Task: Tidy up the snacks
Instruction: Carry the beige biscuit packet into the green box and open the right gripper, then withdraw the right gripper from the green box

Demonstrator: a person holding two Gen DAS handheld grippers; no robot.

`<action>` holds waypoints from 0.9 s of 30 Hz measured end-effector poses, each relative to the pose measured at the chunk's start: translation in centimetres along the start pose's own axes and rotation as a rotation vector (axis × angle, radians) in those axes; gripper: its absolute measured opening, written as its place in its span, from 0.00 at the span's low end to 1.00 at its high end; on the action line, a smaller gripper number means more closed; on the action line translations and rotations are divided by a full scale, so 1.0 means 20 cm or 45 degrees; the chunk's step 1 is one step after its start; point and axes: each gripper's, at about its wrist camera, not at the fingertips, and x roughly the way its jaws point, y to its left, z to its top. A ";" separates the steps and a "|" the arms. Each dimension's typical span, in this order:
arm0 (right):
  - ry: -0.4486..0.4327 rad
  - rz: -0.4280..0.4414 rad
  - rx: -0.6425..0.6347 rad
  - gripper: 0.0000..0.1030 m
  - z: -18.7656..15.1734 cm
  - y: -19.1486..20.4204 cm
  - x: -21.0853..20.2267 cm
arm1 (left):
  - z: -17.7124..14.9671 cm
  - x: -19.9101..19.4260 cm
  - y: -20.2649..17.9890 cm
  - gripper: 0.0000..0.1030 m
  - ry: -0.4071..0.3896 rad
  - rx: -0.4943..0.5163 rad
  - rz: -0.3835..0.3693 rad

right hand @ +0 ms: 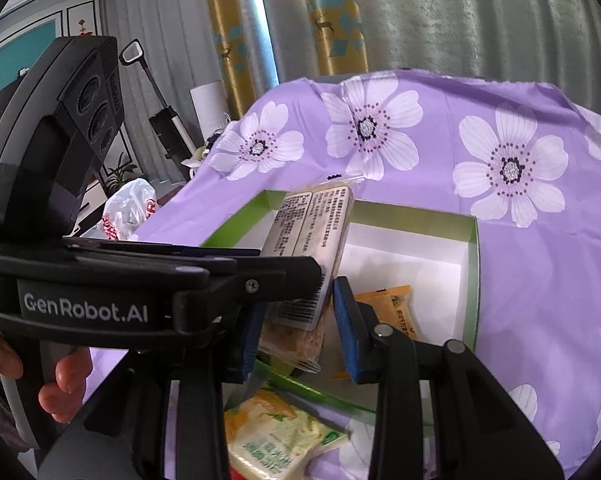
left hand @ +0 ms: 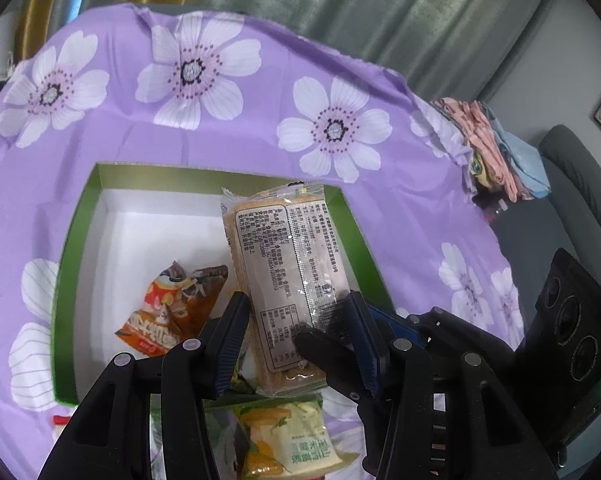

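The long cracker packet (left hand: 284, 280) is held above the green-rimmed box (left hand: 76, 248), label side up, its far end over the box's far rim. The left gripper (left hand: 296, 320) has its fingers narrowed onto the packet's two long sides near the near end. The right gripper (right hand: 296, 320) also has its fingers narrowed around the same packet; whether both pads press on it cannot be told.

The box sits on the purple flowered cloth (left hand: 340, 80) covering the table, near the table's near edge. An orange snack bag (left hand: 172, 312) lies on the white floor of the box, toward the near rim.

A green and yellow snack packet (left hand: 296, 440) lies on the cloth outside the box, just beside its near rim. A hand (right hand: 64, 380) grips the left gripper's handle.
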 end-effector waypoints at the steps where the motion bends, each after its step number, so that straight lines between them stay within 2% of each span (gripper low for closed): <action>1: 0.008 0.001 0.005 0.34 0.00 -0.01 0.01 | 0.00 0.02 0.01 0.49 0.009 -0.006 -0.001; 12: 0.083 -0.004 0.048 0.36 -0.05 -0.08 0.12 | -0.01 0.14 0.05 0.49 0.058 -0.058 0.019; 16: 0.092 -0.013 0.060 0.37 -0.05 -0.09 0.12 | 0.00 0.13 0.05 0.49 0.052 -0.053 0.056; 18: 0.091 -0.023 0.062 0.40 -0.05 -0.09 0.11 | 0.00 0.12 0.07 0.49 0.048 -0.059 0.077; 20: 0.087 -0.030 0.065 0.44 -0.05 -0.09 0.09 | -0.01 0.10 0.08 0.56 0.045 -0.065 0.091; 22: 0.082 -0.040 0.068 0.49 -0.05 -0.09 0.07 | -0.01 0.07 0.08 0.71 0.038 -0.068 0.109; 25: 0.073 -0.055 0.073 0.57 -0.05 -0.09 0.03 | -0.02 0.03 0.08 0.74 0.027 -0.058 0.131; 27: 0.064 -0.065 0.075 0.67 -0.04 -0.08 0.00 | -0.03 -0.01 0.07 0.76 0.015 -0.046 0.145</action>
